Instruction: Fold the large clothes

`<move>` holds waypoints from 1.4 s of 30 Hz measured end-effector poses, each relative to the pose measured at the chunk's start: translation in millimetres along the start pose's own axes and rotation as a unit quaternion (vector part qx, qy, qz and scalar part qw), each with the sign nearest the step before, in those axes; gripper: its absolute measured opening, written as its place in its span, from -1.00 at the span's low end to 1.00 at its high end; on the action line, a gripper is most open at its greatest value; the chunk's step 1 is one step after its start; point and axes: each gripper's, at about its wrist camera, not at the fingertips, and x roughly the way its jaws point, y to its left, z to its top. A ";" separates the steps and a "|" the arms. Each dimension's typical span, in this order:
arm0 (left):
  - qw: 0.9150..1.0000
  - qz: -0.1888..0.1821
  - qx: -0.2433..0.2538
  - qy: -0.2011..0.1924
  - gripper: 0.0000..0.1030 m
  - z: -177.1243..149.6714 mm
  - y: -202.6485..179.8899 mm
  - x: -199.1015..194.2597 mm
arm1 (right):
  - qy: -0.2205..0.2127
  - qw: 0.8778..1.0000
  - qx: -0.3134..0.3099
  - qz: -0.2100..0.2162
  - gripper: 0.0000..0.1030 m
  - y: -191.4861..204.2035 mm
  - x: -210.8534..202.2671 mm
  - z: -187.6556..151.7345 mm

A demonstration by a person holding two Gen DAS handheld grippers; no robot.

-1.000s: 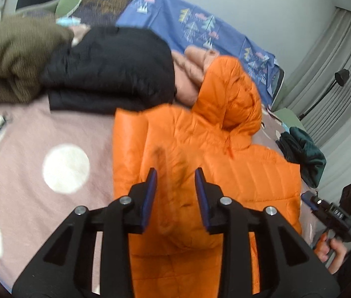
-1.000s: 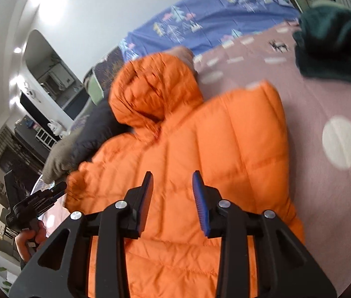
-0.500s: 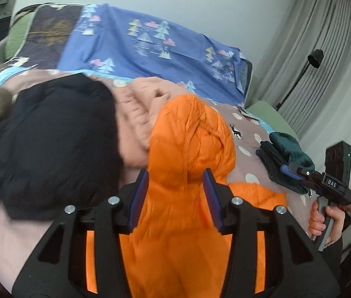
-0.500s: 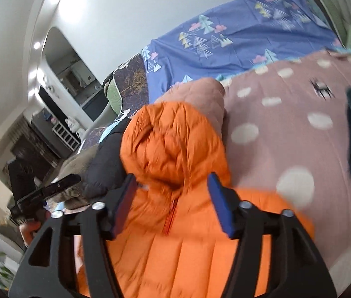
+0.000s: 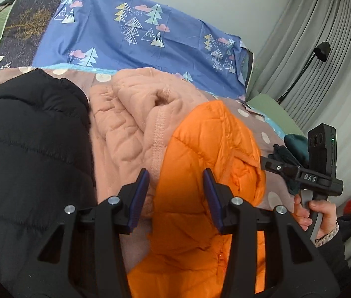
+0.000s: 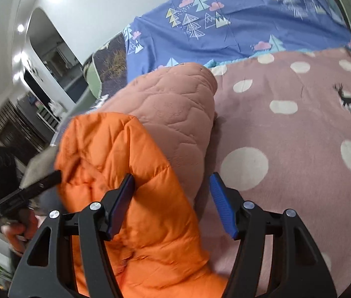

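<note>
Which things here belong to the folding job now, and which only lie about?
In use: orange jacket, left gripper and right gripper, both open.
Lying about: pink quilted garment, black jacket, dark green garment, dotted blanket.

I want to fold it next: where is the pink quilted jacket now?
In the left wrist view, the pink quilted jacket lies on the bed between the black jacket and the orange hood.

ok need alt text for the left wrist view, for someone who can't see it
Open left tongs hover over the hood of an orange puffer jacket on a bed. A pink quilted garment and a black puffer jacket lie to its left. At the right edge, a hand holds the right tongs.
</note>
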 end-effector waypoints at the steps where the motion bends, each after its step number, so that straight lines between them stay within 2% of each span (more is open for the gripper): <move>1: 1.000 -0.001 -0.001 -0.002 -0.13 -1.1 0.3 1.0 | 0.005 1.000 0.006 0.010 0.22 0.2 1.5 -1.7; 2: 1.000 -0.001 -0.001 -0.003 -0.18 -2.6 0.7 0.3 | 0.005 1.000 0.005 0.025 -0.13 2.5 0.0 -3.5; 3: 1.000 0.000 0.001 -0.005 -0.39 -3.5 1.0 -0.9 | 0.004 1.000 0.002 0.027 -0.65 6.0 -2.8 -5.0; 5: 1.000 0.002 0.008 -0.014 -0.56 -6.1 -1.5 -7.5 | 0.000 1.000 -0.004 0.025 -0.87 13.2 -10.4 -7.2; 6: 1.000 -0.002 0.008 -0.017 -0.67 -6.7 -2.2 -10.7 | -0.002 1.000 -0.008 0.027 -0.91 17.8 -13.4 -7.8; 7: 1.000 -0.009 0.009 -0.019 -0.84 -7.7 -3.9 -15.9 | -0.006 1.000 -0.011 0.028 -0.92 23.5 -19.1 -9.2; 9: 0.999 -0.034 0.011 -0.021 -0.84 -11.0 -9.6 -26.2 | -0.010 0.999 -0.016 0.032 -0.93 31.3 -29.1 -11.8; 14: 0.998 -0.035 0.043 -0.030 -0.85 -17.1 -30.7 -47.7 | -0.025 0.998 -0.028 0.041 -0.94 48.9 -66.6 -24.7; 18: 0.996 -0.066 0.048 -0.027 -0.85 -24.3 -40.7 -72.0 | -0.020 0.998 -0.041 0.045 -0.94 58.4 -91.7 -43.5; 20: 0.996 -0.068 0.058 -0.022 -0.85 -32.1 -45.0 -83.4 | -0.010 0.997 -0.055 0.045 -0.94 64.7 -103.2 -58.0; 25: 0.993 -0.085 0.085 0.007 -0.85 -74.2 -55.9 -108.9 | 0.008 0.996 -0.076 0.047 -0.93 75.0 -125.7 -97.3; 27: 0.991 -0.086 0.100 0.021 -0.85 -93.9 -61.2 -114.8 | 0.018 0.996 -0.080 0.046 -0.84 76.1 -129.6 -114.9; 30: 0.988 -0.064 0.131 0.054 -0.75 -131.2 -67.8 -117.1 | 0.046 0.995 -0.080 0.043 -0.70 72.1 -130.0 -141.1; 34: 0.986 -0.043 0.137 0.083 -0.71 -164.3 -62.5 -117.4 | 0.091 0.992 -0.080 0.035 -0.61 70.9 -132.2 -174.0; 35: 0.986 -0.047 0.135 0.086 -0.71 -169.7 -61.6 -120.8 | 0.098 0.991 -0.083 0.039 -0.47 72.3 -136.3 -180.7; 36: 0.986 -0.055 0.130 0.084 -0.60 -174.6 -60.8 -127.3 | 0.098 0.991 -0.087 0.041 -0.34 73.7 -140.8 -185.0; 37: 0.987 -0.059 0.128 0.081 -0.47 -177.2 -61.1 -132.4 | 0.096 0.990 -0.095 0.041 -0.31 77.1 -148.7 -191.1; 39: 0.988 -0.058 0.126 0.068 -0.43 -180.1 -63.3 -146.0 | 0.077 0.991 -0.104 0.042 -0.30 85.1 -164.2 -198.5; 42: 0.990 -0.055 0.123 0.040 -0.43 -174.1 -69.7 -159.0 | 0.022 0.993 -0.108 0.051 -0.31 96.6 -178.2 -187.6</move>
